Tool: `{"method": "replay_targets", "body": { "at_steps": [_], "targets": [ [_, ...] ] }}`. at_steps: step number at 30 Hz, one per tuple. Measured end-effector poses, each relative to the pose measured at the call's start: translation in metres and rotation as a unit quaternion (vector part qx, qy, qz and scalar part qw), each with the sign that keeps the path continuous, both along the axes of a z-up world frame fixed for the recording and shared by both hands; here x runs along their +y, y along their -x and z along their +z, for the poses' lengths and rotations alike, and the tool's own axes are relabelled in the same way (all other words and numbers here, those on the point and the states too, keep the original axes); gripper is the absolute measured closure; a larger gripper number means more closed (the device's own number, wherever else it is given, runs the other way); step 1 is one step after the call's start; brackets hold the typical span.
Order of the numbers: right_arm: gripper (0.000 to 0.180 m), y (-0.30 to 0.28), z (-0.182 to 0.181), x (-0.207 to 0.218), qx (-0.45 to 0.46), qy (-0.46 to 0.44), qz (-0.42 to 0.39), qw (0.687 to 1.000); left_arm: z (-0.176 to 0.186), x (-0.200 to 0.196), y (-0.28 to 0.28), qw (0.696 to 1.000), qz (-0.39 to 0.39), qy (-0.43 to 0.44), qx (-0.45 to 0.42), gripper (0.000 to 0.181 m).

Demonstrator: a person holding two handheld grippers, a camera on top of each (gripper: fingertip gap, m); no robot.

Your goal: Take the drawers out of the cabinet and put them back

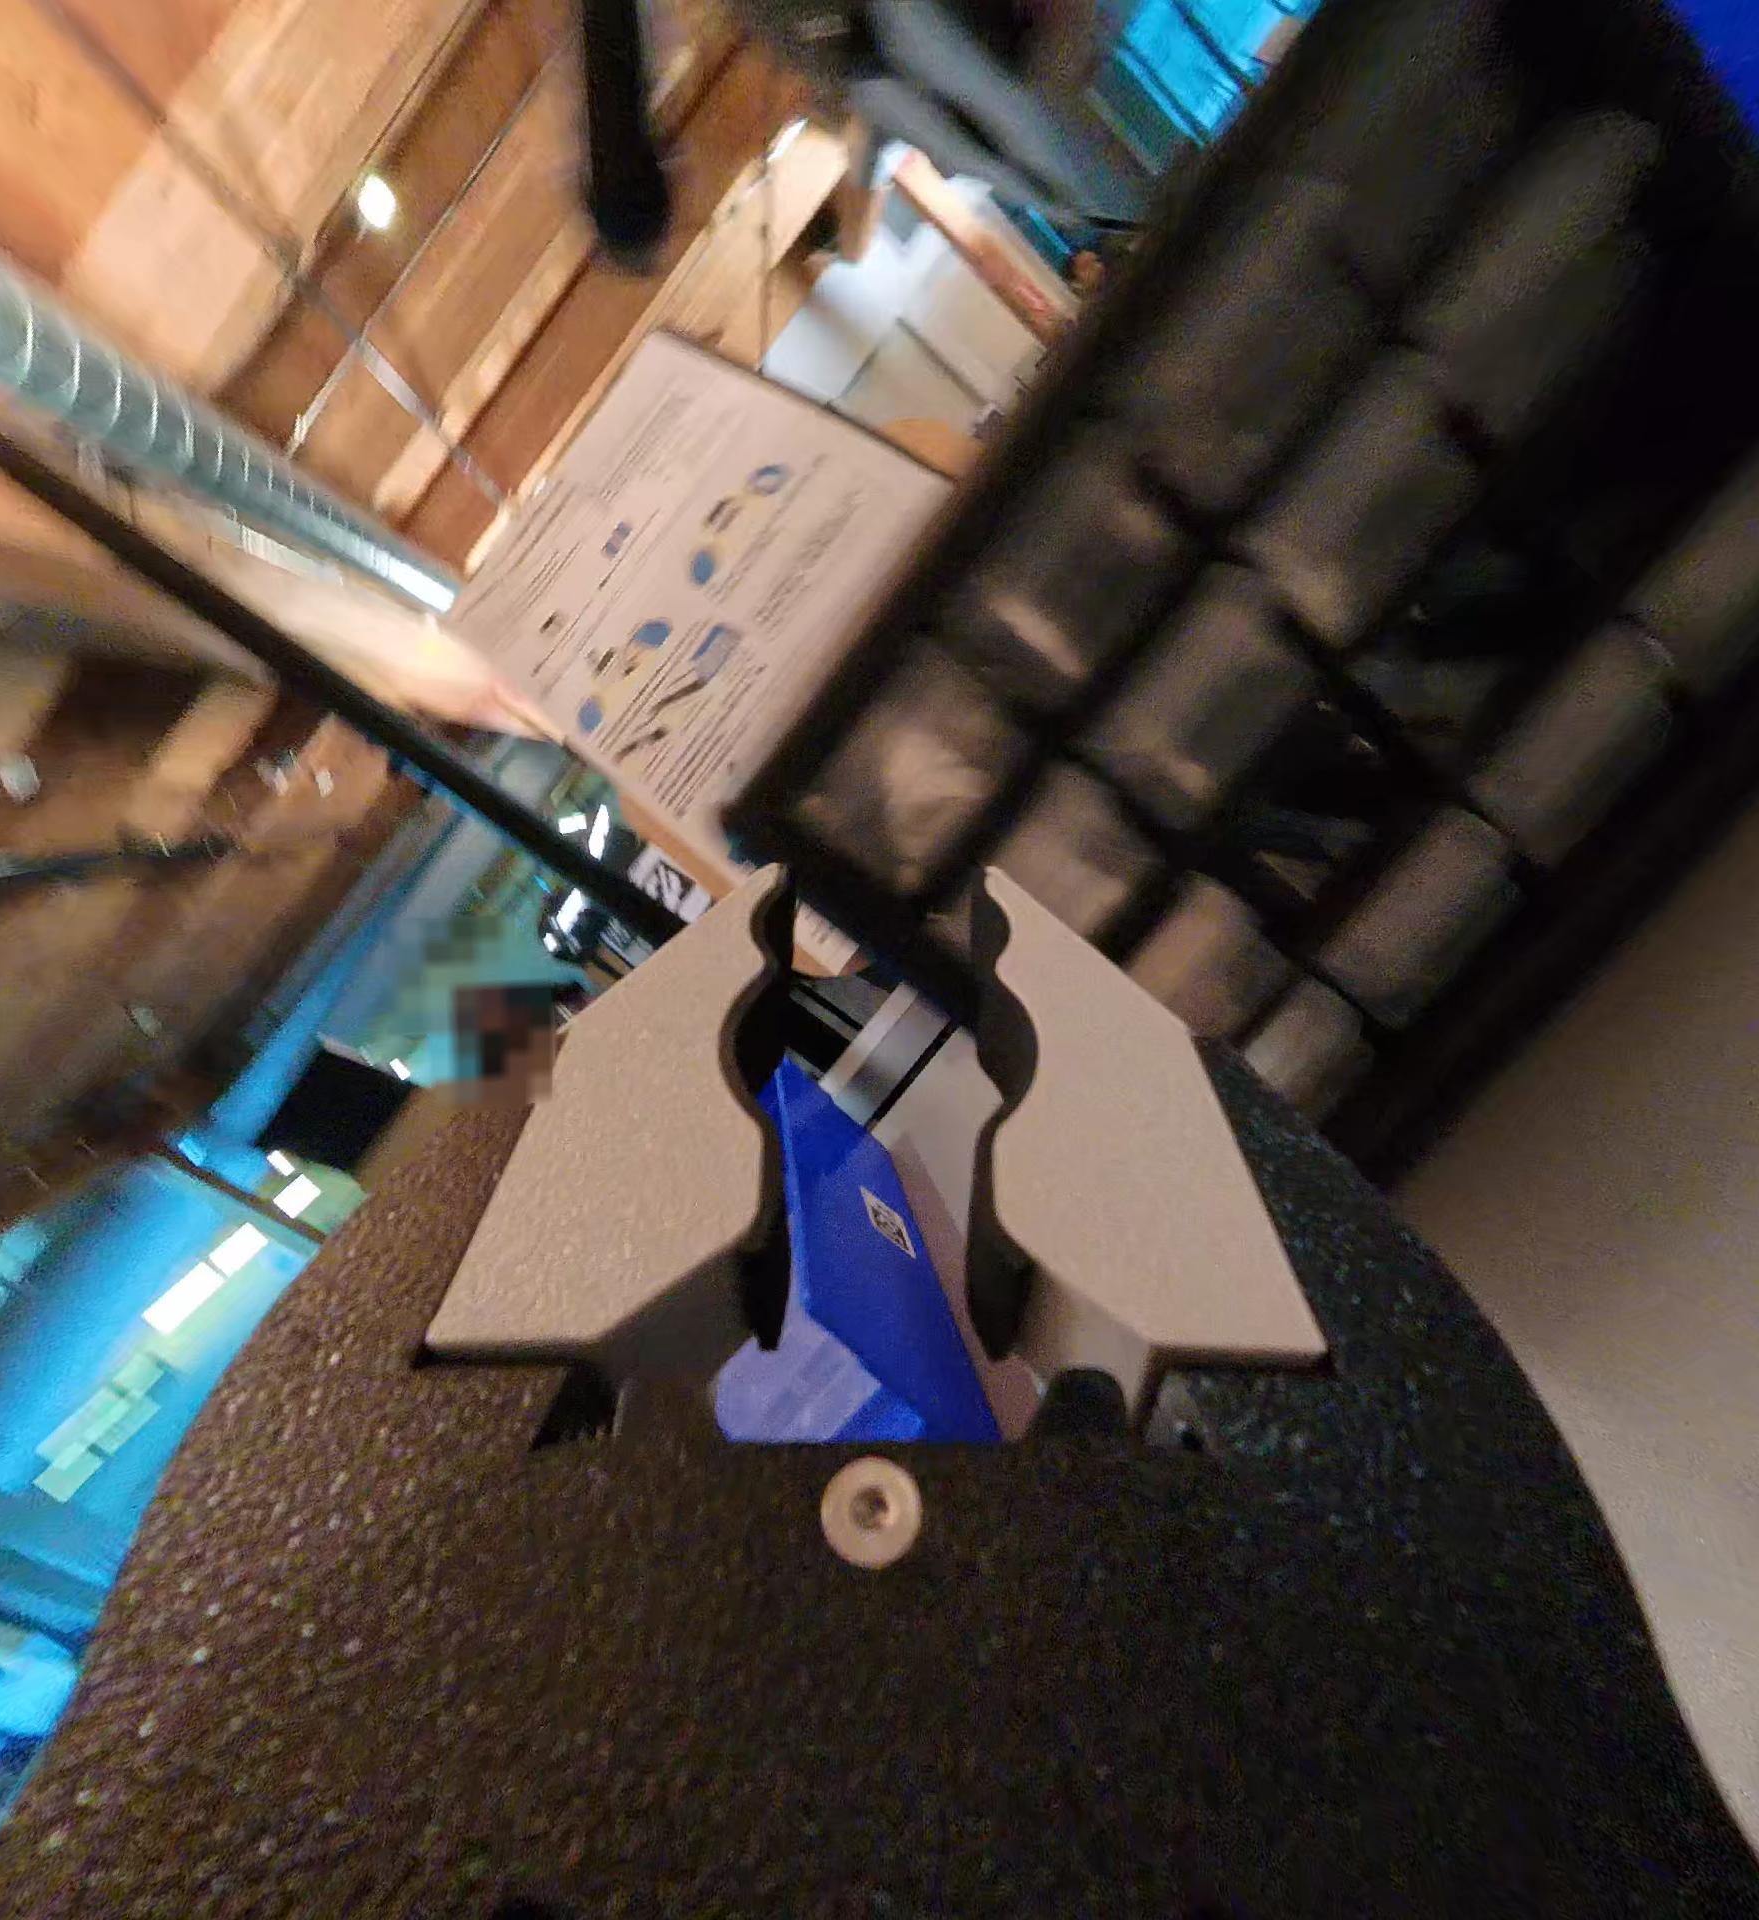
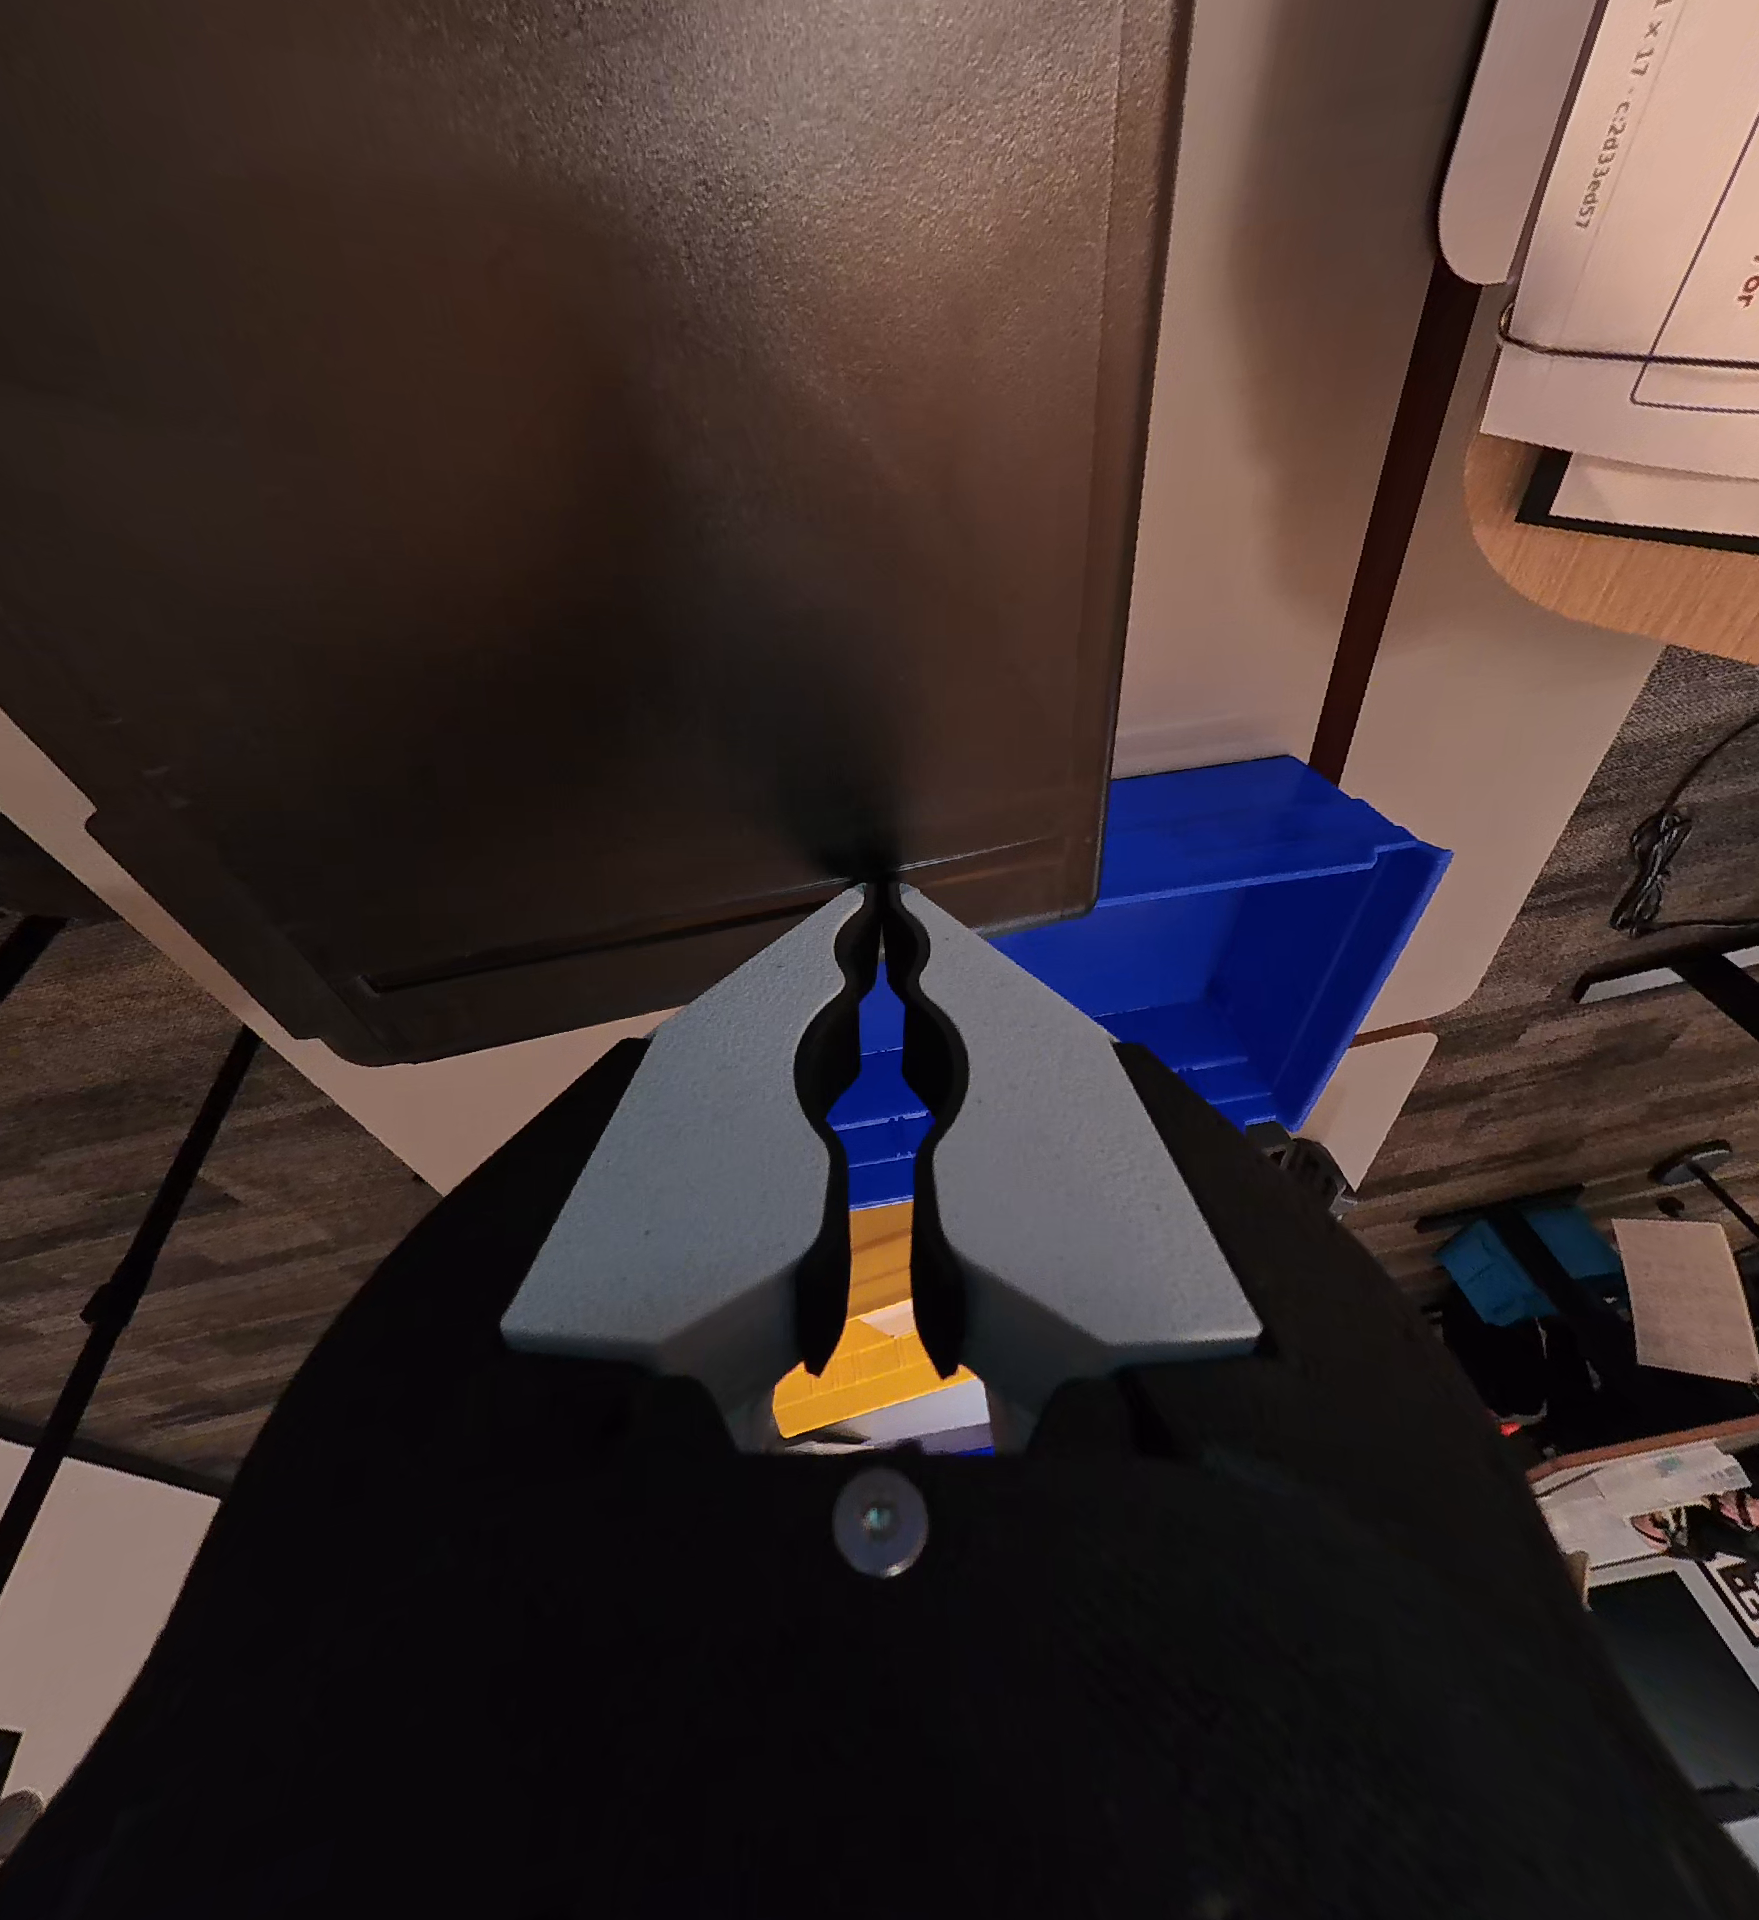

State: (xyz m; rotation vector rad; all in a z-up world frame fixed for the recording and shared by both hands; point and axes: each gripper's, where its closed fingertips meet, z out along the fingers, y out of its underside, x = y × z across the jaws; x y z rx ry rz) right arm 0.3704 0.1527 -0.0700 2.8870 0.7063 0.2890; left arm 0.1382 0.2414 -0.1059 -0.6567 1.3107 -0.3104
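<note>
A dark brown-black cabinet (image 2: 563,468), a bright blue bin (image 2: 1218,935), and grey speckled jaws.

One black cabinet (image 1: 1270,499), one blue bin (image 2: 1218,956), one yellow bin (image 2: 875,1351), two grippers.

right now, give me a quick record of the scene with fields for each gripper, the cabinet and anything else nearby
left gripper: jaws narrowed on the cabinet's corner edge, blurred
right gripper: tips shut on the edge of a dark flat panel
cabinet: black, tilted in view, rows of small drawers in place
blue bin: behind the right gripper, open
yellow bin: seen through the jaws, partly hidden
</note>
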Motion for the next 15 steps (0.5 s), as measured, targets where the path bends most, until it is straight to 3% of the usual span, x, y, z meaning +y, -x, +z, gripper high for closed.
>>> {"method": "replay_targets", "body": {
  "at_steps": [3,6,9,11,15],
  "targets": [
    [0.18,0.0,0.0,0.0,-0.002,-0.002,0.0,1.0,0.041,0.059,0.014,0.989,0.029,0.136,-0.04,0.165],
    [0.18,0.0,0.0,0.0,-0.006,-0.004,0.001,1.0,0.04,0.136,0.011,0.963,0.087,0.255,-0.003,0.157],
    [0.18,0.0,0.0,0.0,-0.006,-0.005,0.001,1.0,-0.02,0.194,-0.002,0.903,0.147,0.375,0.152,0.135],
    [0.18,0.0,0.0,0.0,-0.006,-0.005,0.001,1.0,-0.06,0.213,-0.008,0.852,0.167,0.432,0.246,0.131],
    [0.18,0.0,0.0,0.0,-0.004,-0.003,0.0,1.0,-0.115,0.24,-0.009,0.783,0.222,0.456,0.361,0.128]
  ]
}}
